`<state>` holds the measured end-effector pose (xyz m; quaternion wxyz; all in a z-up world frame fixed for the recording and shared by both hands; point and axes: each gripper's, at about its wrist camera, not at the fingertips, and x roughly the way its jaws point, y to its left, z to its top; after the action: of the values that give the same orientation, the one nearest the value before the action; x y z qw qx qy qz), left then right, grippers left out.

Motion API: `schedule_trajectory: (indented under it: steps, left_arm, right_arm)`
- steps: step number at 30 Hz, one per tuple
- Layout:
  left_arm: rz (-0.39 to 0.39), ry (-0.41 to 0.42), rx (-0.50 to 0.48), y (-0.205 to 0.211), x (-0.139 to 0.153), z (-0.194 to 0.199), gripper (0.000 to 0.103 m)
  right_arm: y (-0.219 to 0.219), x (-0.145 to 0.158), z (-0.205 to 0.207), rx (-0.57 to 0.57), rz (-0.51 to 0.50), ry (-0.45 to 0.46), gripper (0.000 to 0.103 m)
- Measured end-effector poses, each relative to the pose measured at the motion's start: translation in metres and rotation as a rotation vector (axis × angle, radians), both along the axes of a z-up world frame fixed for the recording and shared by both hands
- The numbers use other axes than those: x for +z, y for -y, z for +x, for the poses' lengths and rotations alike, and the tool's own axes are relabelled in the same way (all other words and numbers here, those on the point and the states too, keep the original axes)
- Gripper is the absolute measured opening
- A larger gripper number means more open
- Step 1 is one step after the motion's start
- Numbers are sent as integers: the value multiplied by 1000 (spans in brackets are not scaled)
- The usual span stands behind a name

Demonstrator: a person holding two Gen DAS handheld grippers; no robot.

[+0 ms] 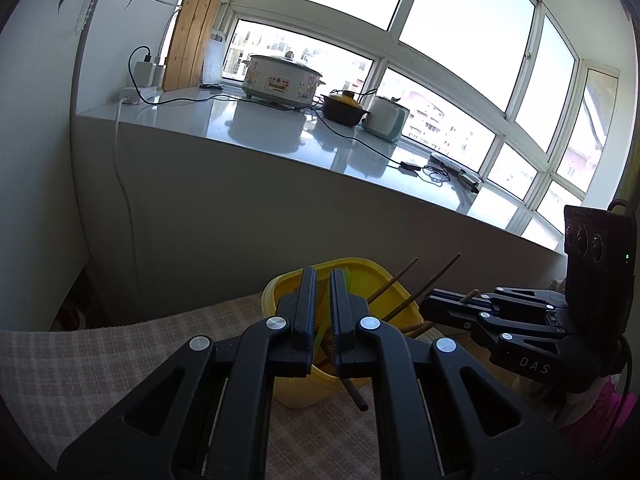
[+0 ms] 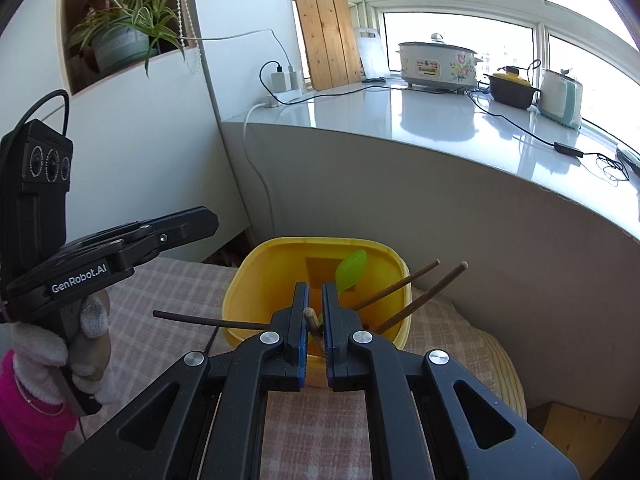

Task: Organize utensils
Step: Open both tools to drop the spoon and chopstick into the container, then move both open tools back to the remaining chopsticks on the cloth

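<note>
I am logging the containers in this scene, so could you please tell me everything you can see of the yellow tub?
The yellow tub looks like smooth, glossy plastic, with a rounded-square rim and an open top. It sits upright on a checked cloth below the window ledge. Inside are a green spoon and brown chopsticks, two of them sticking out over its rim.

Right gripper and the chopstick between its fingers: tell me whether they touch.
Touching. The right wrist view shows the right gripper shut on the chopstick, with its fingers pressing it from both sides.
</note>
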<state>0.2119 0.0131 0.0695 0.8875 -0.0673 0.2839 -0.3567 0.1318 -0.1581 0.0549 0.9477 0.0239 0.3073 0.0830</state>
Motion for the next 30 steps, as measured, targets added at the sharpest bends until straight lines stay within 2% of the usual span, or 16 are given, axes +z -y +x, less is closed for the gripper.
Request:
schedule_trajectory:
  steps: [4,10,13,14,15,17,20,25,30]
  left_arm:
    - [21,-4,27,-14,-4,-14,4]
    - [48,-32,68,-37,-15,-34,4]
    - [70,-76,89,-47,-28,-43,5]
    - [83,-93,93,-49,-35,-47,11]
    - [98,-109,101,-52,-41,-49,21]
    - [120,-139,117,-58,-57,-54,29]
    - [160,-195,136,-67,-80,-58,29]
    - [179,-294,164,-85,-111,-62,29]
    - [209,-350,136,-86,-130,-71,29]
  right_arm:
    - [-7,-2,-12,14,-3,-2,7]
    - [-19,-4,-30,40,-10,12,18]
    - [-23,-5,-42,53,-12,33,30]
    - [-25,-7,-46,59,-13,40,39]
    - [-27,-9,-50,69,-16,45,44]
    - [-32,-16,-57,78,-30,41,45]
    - [-39,-29,-64,98,-28,25,45]
    - [-49,-52,-68,141,-28,-34,45]
    - [-63,-74,-70,190,-64,-107,45]
